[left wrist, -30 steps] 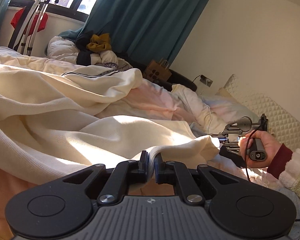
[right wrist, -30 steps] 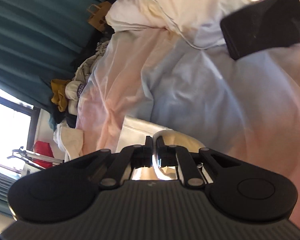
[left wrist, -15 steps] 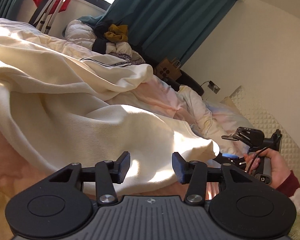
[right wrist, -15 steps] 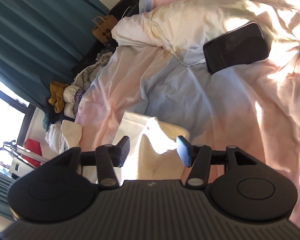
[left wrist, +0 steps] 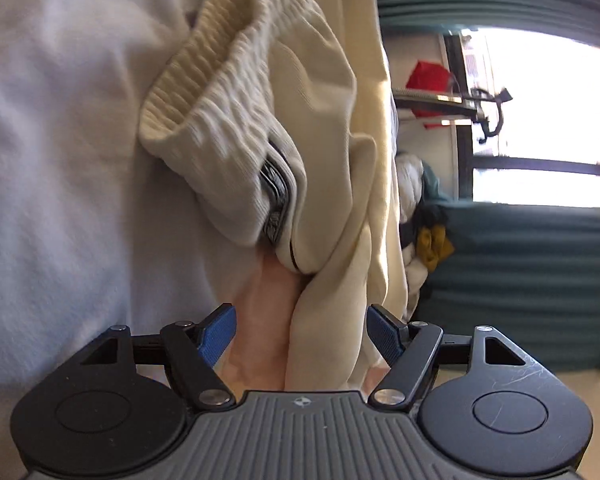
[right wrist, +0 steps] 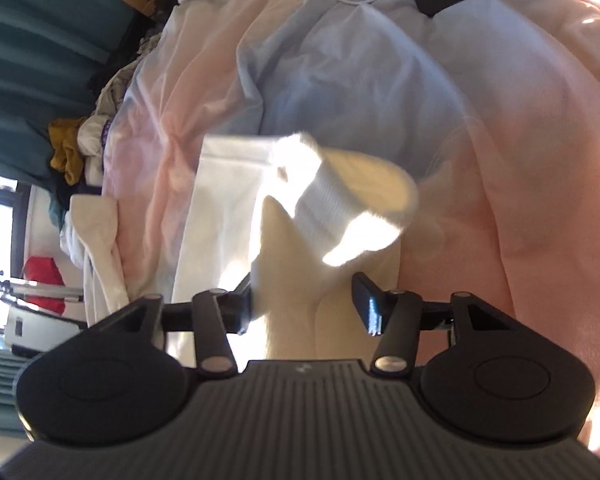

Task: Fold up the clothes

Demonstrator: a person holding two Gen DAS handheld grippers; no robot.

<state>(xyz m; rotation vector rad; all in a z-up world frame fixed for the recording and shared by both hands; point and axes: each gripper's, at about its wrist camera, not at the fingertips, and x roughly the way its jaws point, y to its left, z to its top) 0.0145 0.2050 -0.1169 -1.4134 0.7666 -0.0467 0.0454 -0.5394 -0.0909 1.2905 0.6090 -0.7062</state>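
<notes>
Cream ribbed-cuff knit sweatshirt [left wrist: 284, 128] lies bunched on the pink-and-blue bed duvet [right wrist: 380, 80], no flat fold visible. Left gripper [left wrist: 302, 330] and right gripper [right wrist: 304, 300]: fingers spread, fabric between them, unpinched. Folding looks unfinished.

Harsh window [left wrist: 540, 120] glare (blurred, fisheye-warped edges).

No text, number or brand name can be read in either view. The nearest thing to a sign is a small round cross-hair emblem [left wrist: 300, 401] moulded into the ribbed grey housing of the left claw, near edge of the left wrist view. The dark patterned band [left wrist: 275, 196] inside the cream garment is too blurred to read.
</notes>
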